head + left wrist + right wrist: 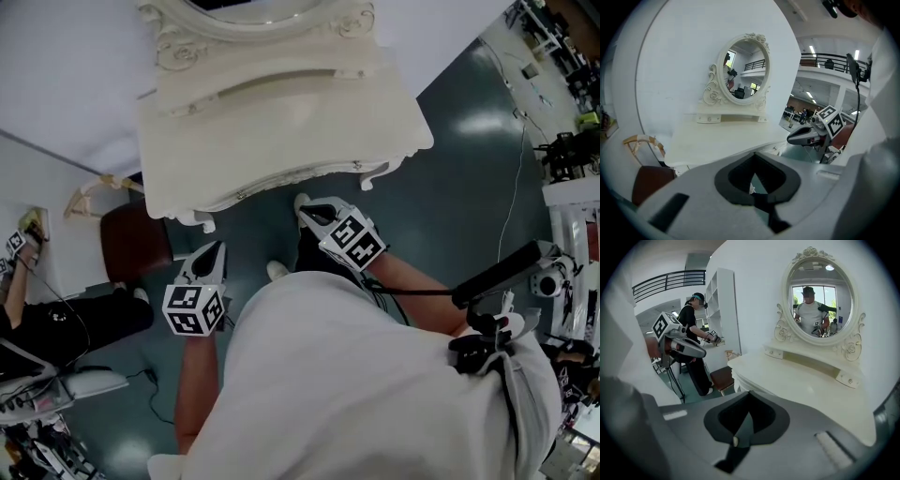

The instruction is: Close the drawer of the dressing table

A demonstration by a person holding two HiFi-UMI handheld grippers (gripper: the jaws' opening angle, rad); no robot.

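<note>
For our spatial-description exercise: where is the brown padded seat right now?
In the head view the brown padded seat stands on the floor at the left, beside the dressing table's left front leg and just left of the left gripper.

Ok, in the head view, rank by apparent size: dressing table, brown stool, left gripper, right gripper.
1. dressing table, by far.
2. brown stool, partly hidden by the table.
3. left gripper and right gripper: alike, nearer the camera; unranked.
</note>
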